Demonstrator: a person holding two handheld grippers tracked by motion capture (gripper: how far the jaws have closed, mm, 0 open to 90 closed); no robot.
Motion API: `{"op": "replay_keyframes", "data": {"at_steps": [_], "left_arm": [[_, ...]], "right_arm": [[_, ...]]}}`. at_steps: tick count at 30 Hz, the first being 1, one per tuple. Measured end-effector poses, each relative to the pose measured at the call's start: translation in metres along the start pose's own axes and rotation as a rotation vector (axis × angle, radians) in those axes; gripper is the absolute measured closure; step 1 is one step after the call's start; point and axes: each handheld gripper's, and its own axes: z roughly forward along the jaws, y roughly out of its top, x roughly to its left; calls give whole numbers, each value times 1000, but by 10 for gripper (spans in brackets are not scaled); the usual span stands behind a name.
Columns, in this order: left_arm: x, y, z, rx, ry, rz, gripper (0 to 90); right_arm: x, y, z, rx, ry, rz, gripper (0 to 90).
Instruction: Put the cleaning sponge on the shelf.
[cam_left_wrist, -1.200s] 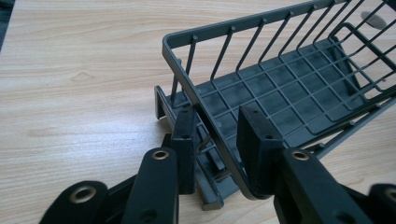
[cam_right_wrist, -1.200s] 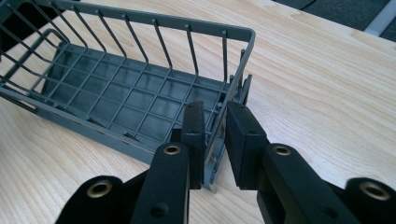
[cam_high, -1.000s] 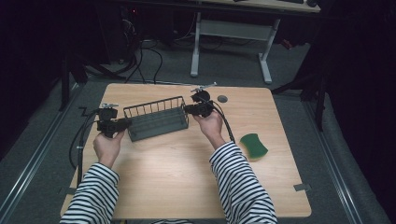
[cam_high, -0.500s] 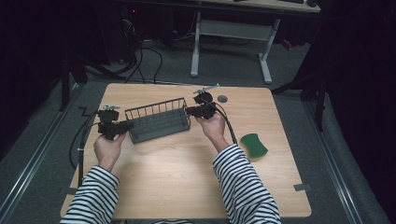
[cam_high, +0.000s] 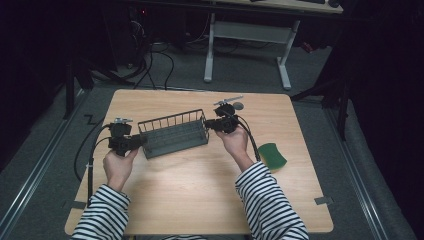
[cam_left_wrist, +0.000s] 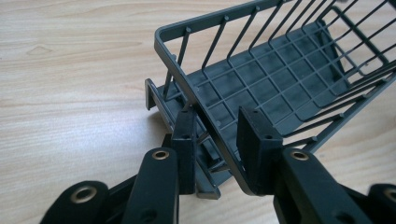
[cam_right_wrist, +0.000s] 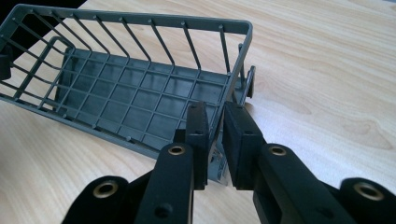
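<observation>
**You hold the rack at both ends**

The big wooden table (cam_high: 200, 200) takes up the middle of the high view. The grey wire rack (cam_high: 174, 133) sits on it, a bit left of the middle. Your left gripper (cam_high: 134, 143) is at the rack's left end, its jaws one on each side of the rim, part way apart. Your right gripper (cam_high: 211, 124) pinches the rim at the right end. A small green sponge (cam_high: 271, 155) lies well apart, toward the right of the table.
</observation>
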Motion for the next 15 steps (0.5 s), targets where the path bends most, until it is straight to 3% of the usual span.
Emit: {"op": "replay_keyframes", "data": {"at_steps": [3,6,15], "left_arm": [[-7,-3,-3,11,11,31,688],[-9,-7,-5,4,-20,17,688],[-20,-16,-12,13,-51,19,683]], "right_arm": [[2,-9,-7,-10,9,4,806],[1,-14,-12,-10,11,11,806],[4,-22,-23,12,-7,3,806]]}}
